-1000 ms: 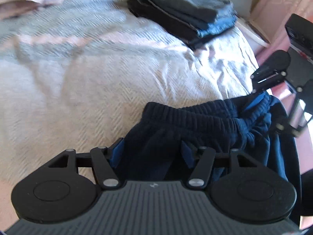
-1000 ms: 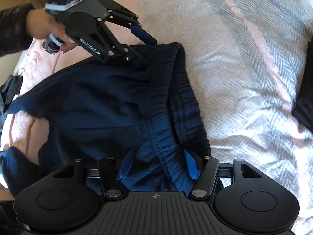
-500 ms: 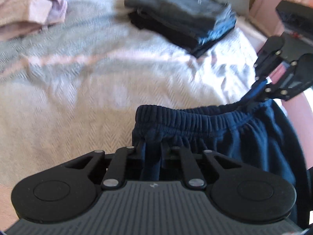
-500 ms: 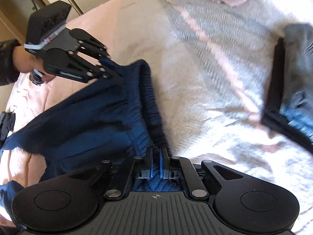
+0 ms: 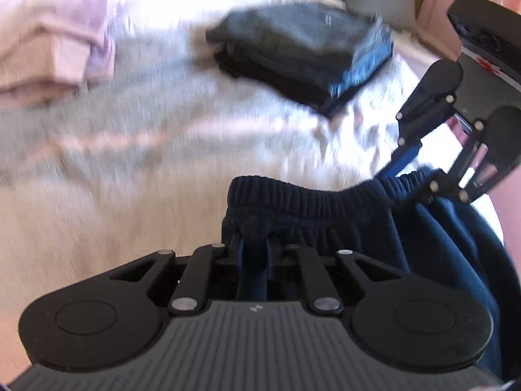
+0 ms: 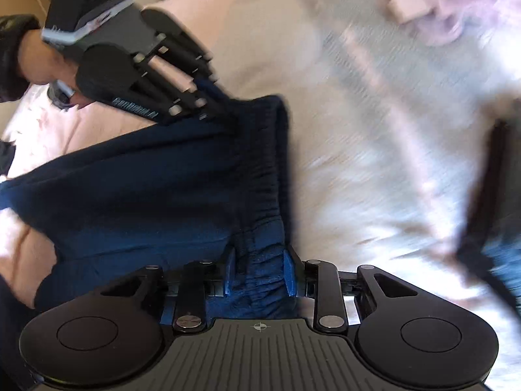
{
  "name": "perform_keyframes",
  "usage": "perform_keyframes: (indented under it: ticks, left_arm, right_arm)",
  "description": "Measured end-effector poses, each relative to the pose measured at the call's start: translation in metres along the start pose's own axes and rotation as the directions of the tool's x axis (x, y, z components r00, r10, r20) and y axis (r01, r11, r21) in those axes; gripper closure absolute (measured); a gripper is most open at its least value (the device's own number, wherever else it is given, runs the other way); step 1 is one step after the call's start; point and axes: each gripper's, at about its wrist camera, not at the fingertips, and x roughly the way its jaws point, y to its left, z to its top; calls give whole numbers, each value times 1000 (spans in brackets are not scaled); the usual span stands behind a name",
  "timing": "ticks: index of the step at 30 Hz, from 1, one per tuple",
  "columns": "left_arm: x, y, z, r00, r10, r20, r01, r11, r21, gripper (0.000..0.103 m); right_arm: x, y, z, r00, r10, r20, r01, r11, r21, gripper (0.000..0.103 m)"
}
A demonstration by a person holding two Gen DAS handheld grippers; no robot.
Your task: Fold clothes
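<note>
Navy sweatpants (image 5: 325,208) lie at the near edge of the bed, their ribbed waistband stretched between my two grippers and raised off the cover. My left gripper (image 5: 254,244) is shut on one end of the waistband. The right wrist view shows the left gripper (image 6: 221,110) pinching that far corner, with a person's hand (image 6: 35,62) behind it. My right gripper (image 6: 259,260) has the other end of the sweatpants (image 6: 146,179) bunched between its blue pads while its jaws are opening. From the left wrist view the right gripper (image 5: 413,179) is at the right edge, still on the band.
A pale herringbone bedspread (image 5: 130,150) covers the bed. A stack of folded dark clothes (image 5: 302,55) sits at the far side, and the same dark stack (image 6: 498,195) shows at the right. Pink and lilac garments (image 5: 49,39) are piled in the far left corner.
Both grippers closed on the waistband and lifted it off the bed, pulling it straighter. The right gripper's pads stand wider apart now than half a second ago.
</note>
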Motion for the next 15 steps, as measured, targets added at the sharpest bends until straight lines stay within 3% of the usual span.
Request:
perform_keyframes:
  ticks: [3,7,9,11,15]
  left_arm:
    - [32,-2,12,999,18,-42,-17,999,29,91]
    - [57,2,0,993,34,-111,-34,999,1,79]
    - [36,6,-6,994,60,-90,-63,998,-31,75]
    - [6,11,-23,990,106,-90,-110,993,-44,75]
    - [-61,25,-73,970,202,-135,-219,967,-127,71]
  right_arm:
    - [-5,-20,-5,999,-39,18,38,997,61,74]
    - [21,-28,-14,999,11,-40,-6,993,122,69]
    - [12,-22,-12,1000,-7,-18,9,994,113,63]
    - [-4,-14,-15,999,-46,25,42,991,127,52]
    - [-17,-11,-42,997,-82,9,78,966,247,47]
